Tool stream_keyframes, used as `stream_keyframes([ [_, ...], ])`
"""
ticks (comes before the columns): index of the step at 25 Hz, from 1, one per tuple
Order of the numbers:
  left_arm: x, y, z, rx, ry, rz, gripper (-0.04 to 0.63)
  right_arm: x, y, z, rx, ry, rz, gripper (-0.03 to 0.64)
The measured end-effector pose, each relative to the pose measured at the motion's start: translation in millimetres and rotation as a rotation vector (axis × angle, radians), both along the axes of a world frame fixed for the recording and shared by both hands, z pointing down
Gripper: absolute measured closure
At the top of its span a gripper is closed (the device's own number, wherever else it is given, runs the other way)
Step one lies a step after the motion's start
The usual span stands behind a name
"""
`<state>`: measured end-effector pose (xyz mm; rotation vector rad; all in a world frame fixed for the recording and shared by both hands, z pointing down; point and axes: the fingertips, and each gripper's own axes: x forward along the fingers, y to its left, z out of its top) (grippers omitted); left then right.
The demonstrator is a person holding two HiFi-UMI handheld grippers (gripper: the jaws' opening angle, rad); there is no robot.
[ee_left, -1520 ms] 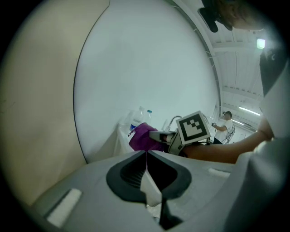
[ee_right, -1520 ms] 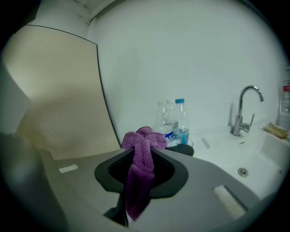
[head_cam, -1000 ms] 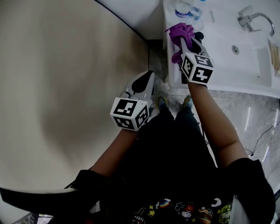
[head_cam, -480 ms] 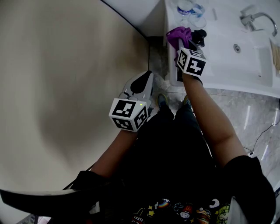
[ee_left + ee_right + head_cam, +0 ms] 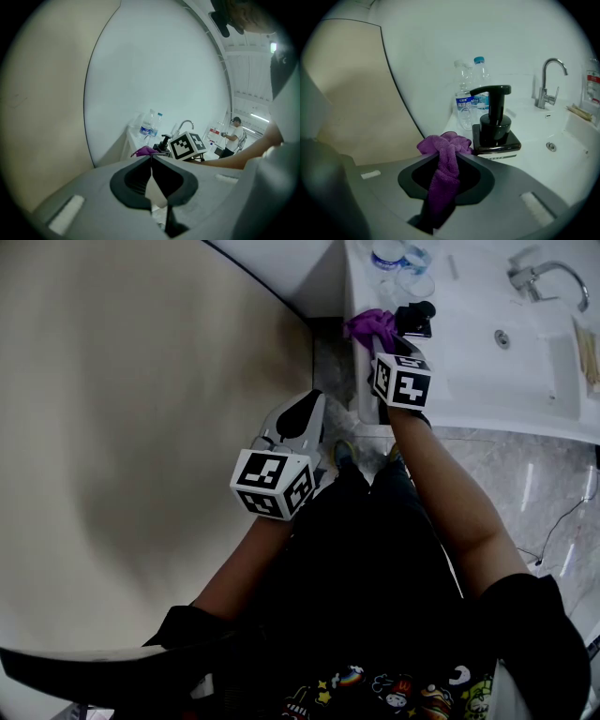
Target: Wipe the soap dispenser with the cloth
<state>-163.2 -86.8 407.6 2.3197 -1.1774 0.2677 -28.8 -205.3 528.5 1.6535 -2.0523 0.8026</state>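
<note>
The right tool (image 5: 450,153) clamps the cloth (image 5: 443,183), bunched ahead for wiping the soap dispenser (image 5: 494,126) at one o'clock; the left tool (image 5: 151,157) is closed and empty.

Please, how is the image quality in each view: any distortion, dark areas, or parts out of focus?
Head view: dim overall, the clothes at the bottom nearly black, the white sink brightest, straight edges bowed. Left gripper view: strong fisheye, black corners, soft near foreground. Right gripper view: same fisheye, but the cloth and dispenser are sharp.
</note>
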Motion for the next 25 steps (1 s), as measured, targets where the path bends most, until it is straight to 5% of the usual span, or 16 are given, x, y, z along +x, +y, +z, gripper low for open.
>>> stream_keyframes([
  [19, 75, -1, -18, 0.035, 0.021, 0.085, 0.587, 84, 28, -109, 0.278, 0.243, -0.08, 0.512],
  [25, 90, 3, -25, 0.043, 0.02, 0.054, 0.587, 85, 38, -144, 0.375, 0.305, -0.184, 0.512],
])
